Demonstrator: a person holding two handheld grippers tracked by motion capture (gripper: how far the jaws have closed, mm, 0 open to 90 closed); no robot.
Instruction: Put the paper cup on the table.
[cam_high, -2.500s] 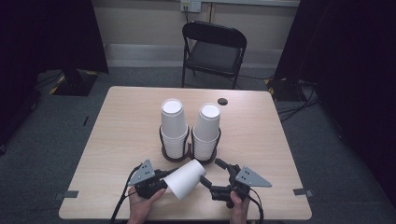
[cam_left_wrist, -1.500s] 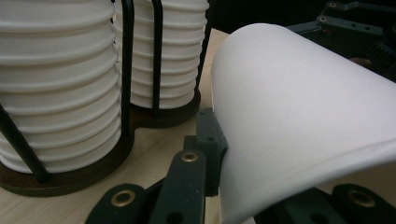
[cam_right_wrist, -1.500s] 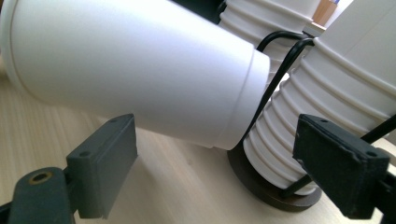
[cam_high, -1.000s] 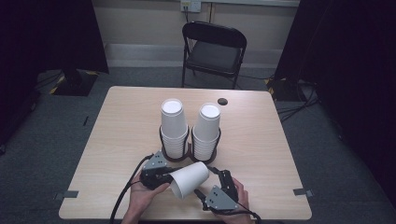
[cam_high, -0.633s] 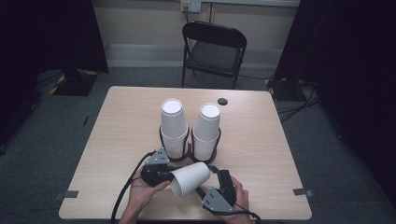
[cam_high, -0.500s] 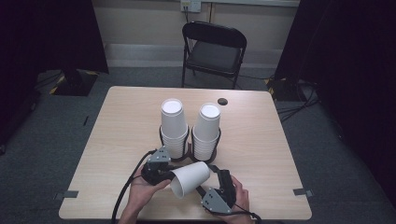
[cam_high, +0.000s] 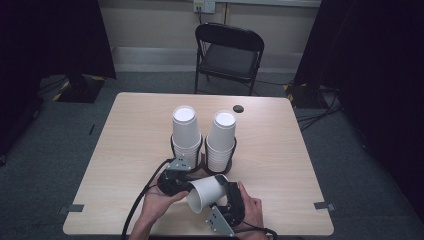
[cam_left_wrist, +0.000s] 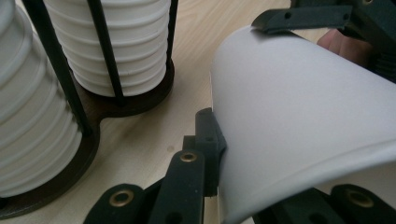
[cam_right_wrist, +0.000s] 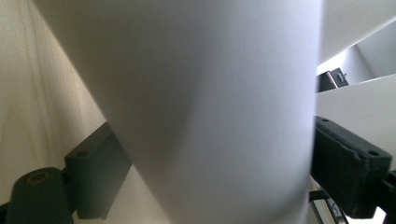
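Cup (cam_high: 206, 192) lifted slightly, clamped between both hand-held grippers' jaws.

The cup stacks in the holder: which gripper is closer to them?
Left. The left gripper sits just in front of the cup stacks; the right gripper is farther toward the person.

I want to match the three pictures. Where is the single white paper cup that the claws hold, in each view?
High view: the white paper cup lies on its side at bottom centre, between the two hands.
Left gripper view: it covers the right half.
Right gripper view: its wall spans the middle.
Shared landmark: the light wooden table.
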